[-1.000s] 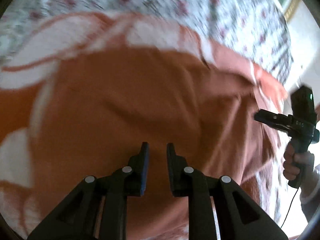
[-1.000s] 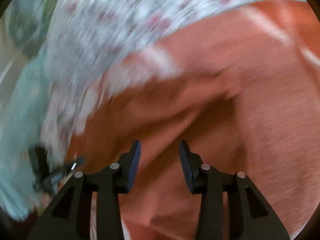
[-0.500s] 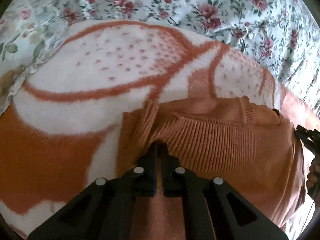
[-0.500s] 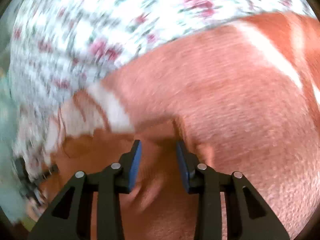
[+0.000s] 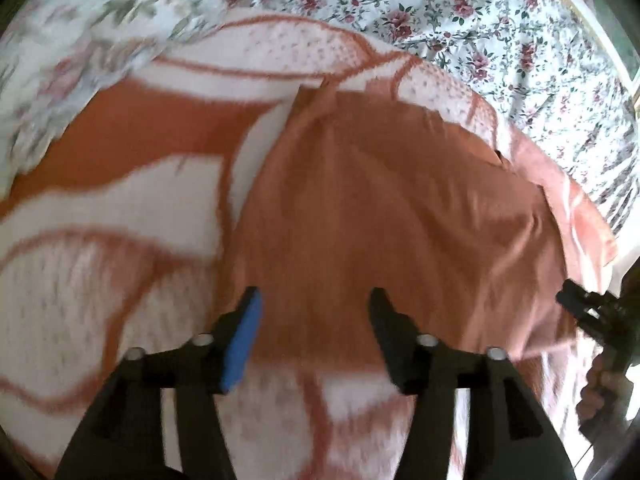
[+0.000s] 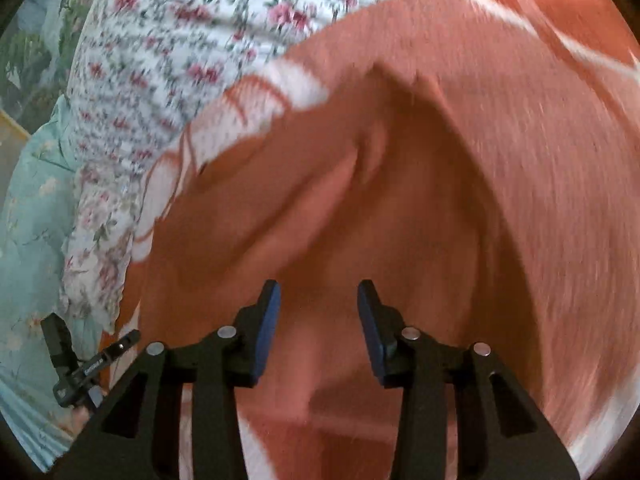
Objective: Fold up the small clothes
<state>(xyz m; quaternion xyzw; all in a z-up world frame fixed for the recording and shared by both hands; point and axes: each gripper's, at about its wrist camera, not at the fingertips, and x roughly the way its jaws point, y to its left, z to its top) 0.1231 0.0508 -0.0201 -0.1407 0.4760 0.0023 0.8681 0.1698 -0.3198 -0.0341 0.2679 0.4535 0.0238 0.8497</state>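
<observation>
An orange garment (image 5: 384, 216) is seen lying on an orange-and-white blanket (image 5: 120, 216), which is spread over a floral sheet (image 5: 480, 12) on a bed. In the left wrist view the garment is laid fairly flat, with soft creases noted and its far edge reaching the blanket's white dotted pattern. In the right wrist view the garment (image 6: 400, 208) is seen rumpled, with a raised ridge of cloth running diagonally ahead of the tool. Both views are blurred by motion, so knit detail cannot be made out.

The left tool (image 5: 314, 300) is held above the garment's near edge, jaws spread wide, nothing gripped; a blue pad is visible on its left finger. The right tool (image 6: 318, 292) is likewise held wide open over the garment, nothing held between its blue pads.

In the left wrist view the right tool (image 5: 592, 312) is seen at the garment's right edge, with the hand (image 5: 600, 388) on its handle. A pale green cover (image 6: 28, 240) is seen beside the sheet.
</observation>
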